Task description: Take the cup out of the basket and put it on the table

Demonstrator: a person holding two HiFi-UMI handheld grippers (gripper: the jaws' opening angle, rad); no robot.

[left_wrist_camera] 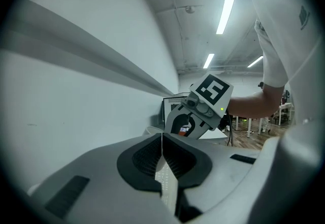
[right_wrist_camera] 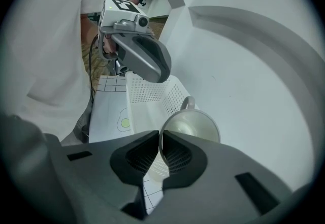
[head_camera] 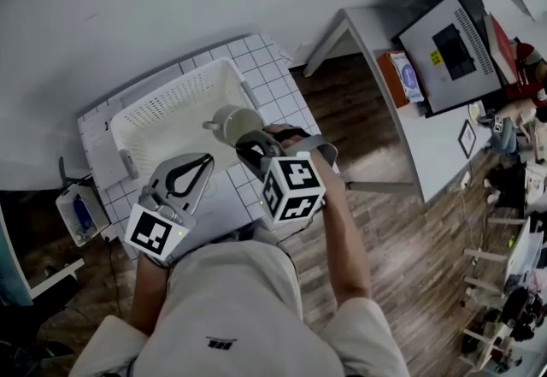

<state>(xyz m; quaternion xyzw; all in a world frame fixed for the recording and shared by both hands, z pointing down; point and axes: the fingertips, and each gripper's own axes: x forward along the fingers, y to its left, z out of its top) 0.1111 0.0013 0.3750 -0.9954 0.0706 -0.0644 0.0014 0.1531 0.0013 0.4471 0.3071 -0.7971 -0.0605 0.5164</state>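
Note:
A pale cup (head_camera: 237,122) hangs tilted over the right end of the white perforated basket (head_camera: 162,114). My right gripper (head_camera: 249,144) is shut on the cup's rim. In the right gripper view the cup (right_wrist_camera: 197,125) shows its empty inside, its handle on the far side, and the jaws of the right gripper (right_wrist_camera: 160,139) pinch its near wall above the basket (right_wrist_camera: 152,93). My left gripper (head_camera: 202,163) hovers at the basket's near edge, shut with nothing between its jaws. In its own view the left gripper (left_wrist_camera: 161,139) points at the right gripper (left_wrist_camera: 199,111).
The basket stands on a small table with a white grid top (head_camera: 275,86) against a grey wall. A grey desk (head_camera: 402,136) with a monitor (head_camera: 449,46) stands to the right over wood floor. A small white holder (head_camera: 81,213) hangs at the left.

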